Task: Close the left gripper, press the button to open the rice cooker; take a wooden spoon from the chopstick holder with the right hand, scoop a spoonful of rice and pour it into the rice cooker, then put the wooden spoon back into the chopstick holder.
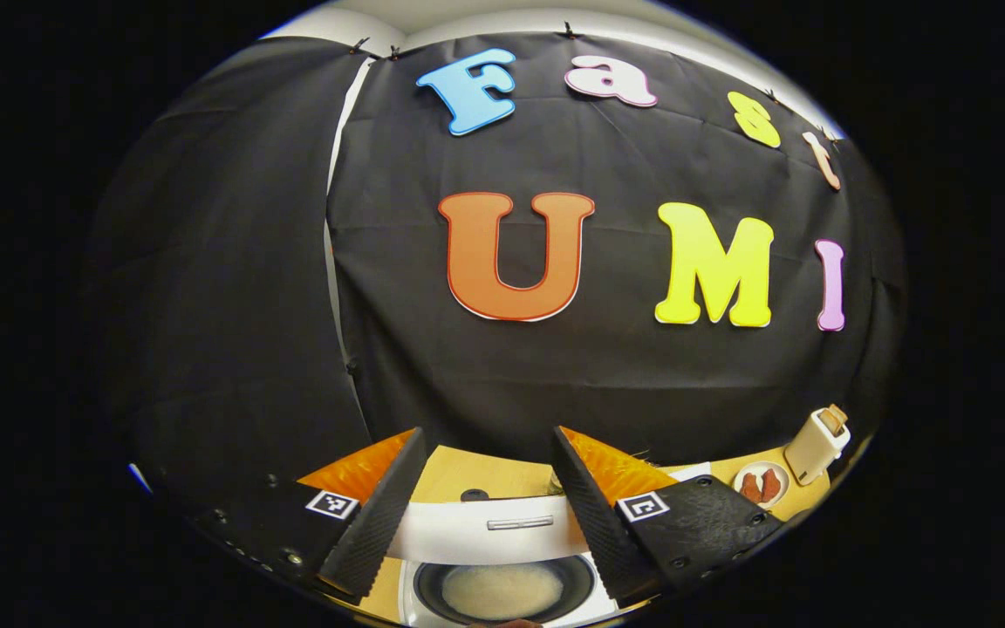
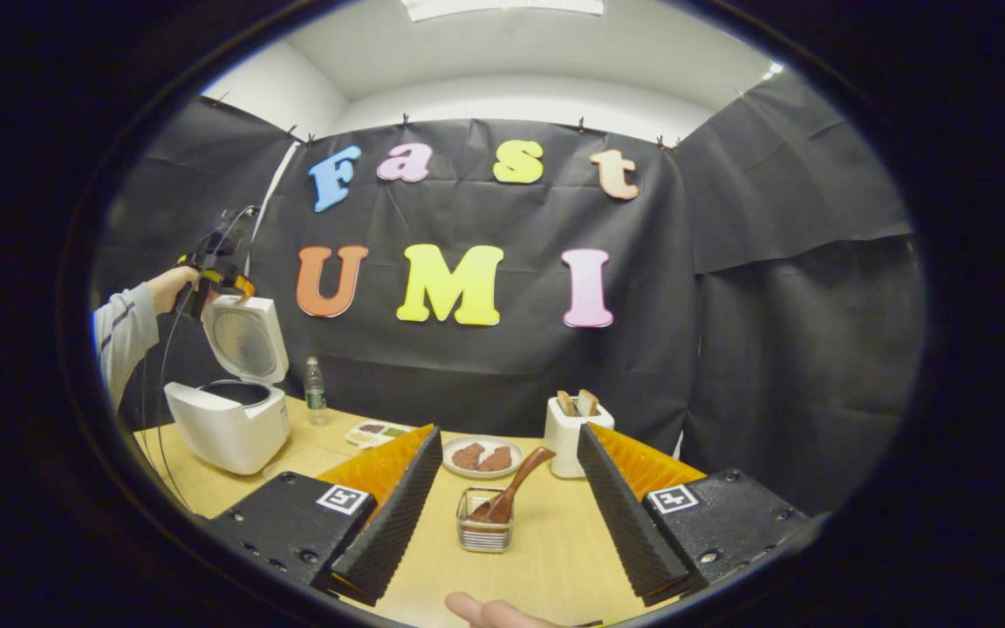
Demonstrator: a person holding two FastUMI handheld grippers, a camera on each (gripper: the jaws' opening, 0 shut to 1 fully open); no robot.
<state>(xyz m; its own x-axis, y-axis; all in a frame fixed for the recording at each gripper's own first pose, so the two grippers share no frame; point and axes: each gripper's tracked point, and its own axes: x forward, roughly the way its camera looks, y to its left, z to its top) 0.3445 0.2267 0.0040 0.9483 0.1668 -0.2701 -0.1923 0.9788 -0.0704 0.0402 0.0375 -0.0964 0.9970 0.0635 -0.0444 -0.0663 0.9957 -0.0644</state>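
rice cooker (image 2: 230, 419): lid up, near bench (image 2: 555, 549) left edge
wooden spoon (image 2: 511, 493): leaning in chopstick holder (image 2: 485, 530), bench front
left gripper (image 1: 485, 515): fingers spread, above open cooker
right gripper (image 2: 502, 515): fingers spread, holder between them, no contact

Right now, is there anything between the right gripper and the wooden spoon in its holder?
Nothing visible. In the right gripper view the right gripper is open, and the spoon leans in the wire holder straight ahead between its fingers, on bare table. The plate and toaster stand behind it.
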